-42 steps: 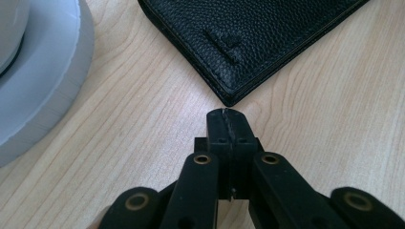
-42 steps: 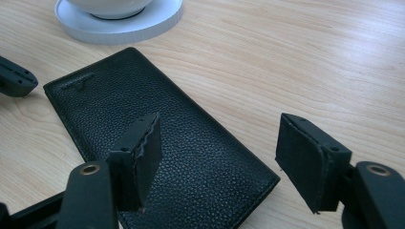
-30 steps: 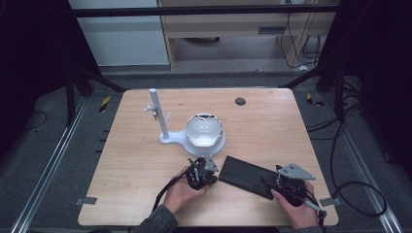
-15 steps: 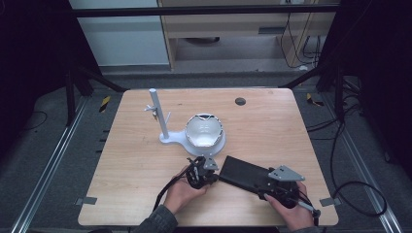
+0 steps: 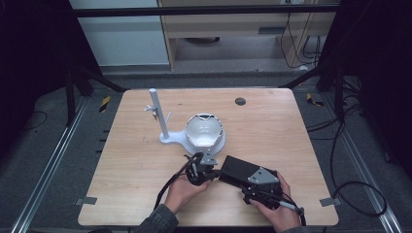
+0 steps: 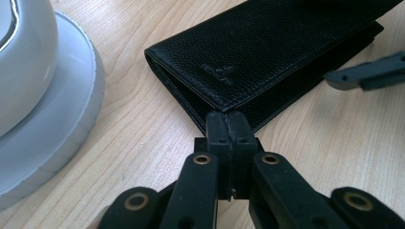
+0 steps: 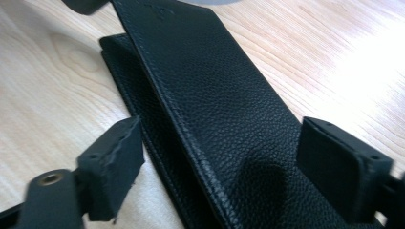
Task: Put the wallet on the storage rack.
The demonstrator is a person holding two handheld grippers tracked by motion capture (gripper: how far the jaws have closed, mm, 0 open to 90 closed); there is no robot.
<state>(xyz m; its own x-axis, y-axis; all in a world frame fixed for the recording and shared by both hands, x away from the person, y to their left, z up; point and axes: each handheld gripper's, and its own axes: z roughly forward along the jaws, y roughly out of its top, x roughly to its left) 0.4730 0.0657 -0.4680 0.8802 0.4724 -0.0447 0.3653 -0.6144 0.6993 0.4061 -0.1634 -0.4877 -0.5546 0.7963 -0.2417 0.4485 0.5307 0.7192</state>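
A black leather wallet (image 5: 238,169) lies on the wooden table (image 5: 291,136), near the front. My left gripper (image 5: 216,173) is shut, and its tips (image 6: 228,125) touch the near edge of the wallet (image 6: 267,52); I cannot tell whether any leather is pinched. My right gripper (image 5: 245,181) reaches over the wallet's other end. It is open and its jaws have just been opening. The wallet (image 7: 215,119) lies between its pads (image 7: 114,160), which stand clear of it. The wallet's top cover sits slightly raised above the lower flap.
A white stand (image 5: 194,138) with a bowl-shaped top and a thin upright post (image 5: 158,114) sits just behind the wallet; its base (image 6: 57,119) is close to my left gripper. A small dark disc (image 5: 240,101) lies at the back.
My right gripper has moved left, from beyond the wallet's right end to over it, and its jaws stand wider. The left gripper and the wallet have stayed put.
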